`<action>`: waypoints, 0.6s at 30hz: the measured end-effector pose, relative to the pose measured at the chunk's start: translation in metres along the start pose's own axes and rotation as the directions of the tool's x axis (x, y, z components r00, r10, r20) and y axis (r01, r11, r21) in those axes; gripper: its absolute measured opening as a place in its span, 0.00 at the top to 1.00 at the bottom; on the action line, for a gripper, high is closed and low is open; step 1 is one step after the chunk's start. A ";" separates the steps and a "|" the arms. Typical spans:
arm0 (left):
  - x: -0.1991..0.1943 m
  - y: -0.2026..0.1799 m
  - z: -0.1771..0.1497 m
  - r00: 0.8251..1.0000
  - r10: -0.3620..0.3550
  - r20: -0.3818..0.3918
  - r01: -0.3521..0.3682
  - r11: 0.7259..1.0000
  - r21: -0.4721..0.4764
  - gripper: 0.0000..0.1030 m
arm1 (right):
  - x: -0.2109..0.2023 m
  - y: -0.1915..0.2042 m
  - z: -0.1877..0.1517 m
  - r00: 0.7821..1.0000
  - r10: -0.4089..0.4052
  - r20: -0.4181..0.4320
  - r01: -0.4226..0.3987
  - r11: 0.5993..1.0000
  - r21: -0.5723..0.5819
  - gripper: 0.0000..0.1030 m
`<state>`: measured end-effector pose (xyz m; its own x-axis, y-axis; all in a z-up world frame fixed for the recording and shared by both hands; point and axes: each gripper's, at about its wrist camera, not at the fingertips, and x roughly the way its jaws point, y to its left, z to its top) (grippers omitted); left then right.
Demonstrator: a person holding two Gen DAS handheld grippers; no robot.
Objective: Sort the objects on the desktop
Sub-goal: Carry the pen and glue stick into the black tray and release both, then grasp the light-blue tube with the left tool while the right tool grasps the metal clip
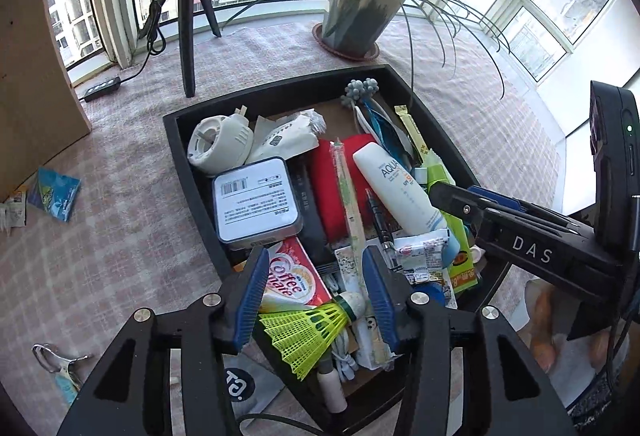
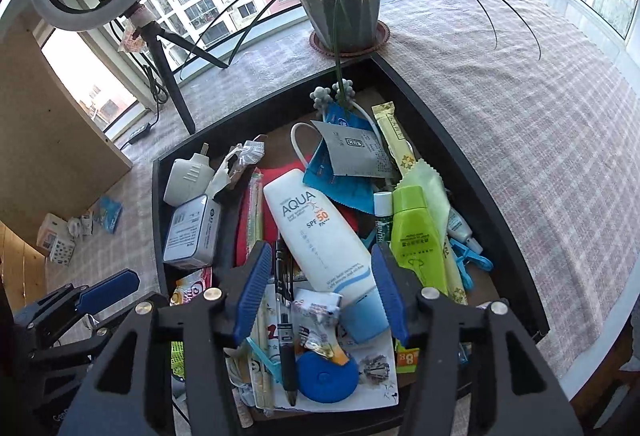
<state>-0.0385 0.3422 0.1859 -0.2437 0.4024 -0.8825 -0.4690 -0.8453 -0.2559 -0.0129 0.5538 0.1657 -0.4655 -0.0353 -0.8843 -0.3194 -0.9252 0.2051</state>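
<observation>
A black tray [image 1: 188, 171] [image 2: 472, 171] on the checked tablecloth is piled with small objects. My left gripper [image 1: 316, 292] is open above the tray's near end, its blue pads either side of a yellow-green shuttlecock [image 1: 308, 332] and a Coffee Mate sachet [image 1: 288, 280]. My right gripper [image 2: 320, 288] is open, its pads straddling the lower end of a white AQUA sunscreen tube [image 2: 316, 232], also in the left wrist view [image 1: 400, 187]. A green tube [image 2: 416, 236], a black pen [image 2: 286, 316] and a blue round case [image 2: 326, 376] lie close by. Neither gripper holds anything.
A potted plant [image 1: 360, 15] [image 2: 344, 3] stands behind the tray, a tripod [image 1: 186, 27] at back left. A wooden box wall [image 1: 32, 75] is at the left. A blue sachet [image 1: 56, 191], a metal clip [image 1: 56, 360] and a grey pouch [image 1: 244, 384] lie on the cloth.
</observation>
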 end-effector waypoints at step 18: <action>-0.061 0.168 -0.067 0.978 0.209 -0.021 -0.209 0.954 -0.214 0.55 | 0.015 0.122 -0.034 0.983 0.124 -0.136 -0.161 0.935 -0.315 0.50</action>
<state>-0.0451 0.1524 0.1699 -0.3188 0.2091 -0.9245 -0.2153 -0.9658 -0.1442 -0.0303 0.4278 0.1634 -0.3847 -0.2007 -0.9010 0.0367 -0.9786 0.2023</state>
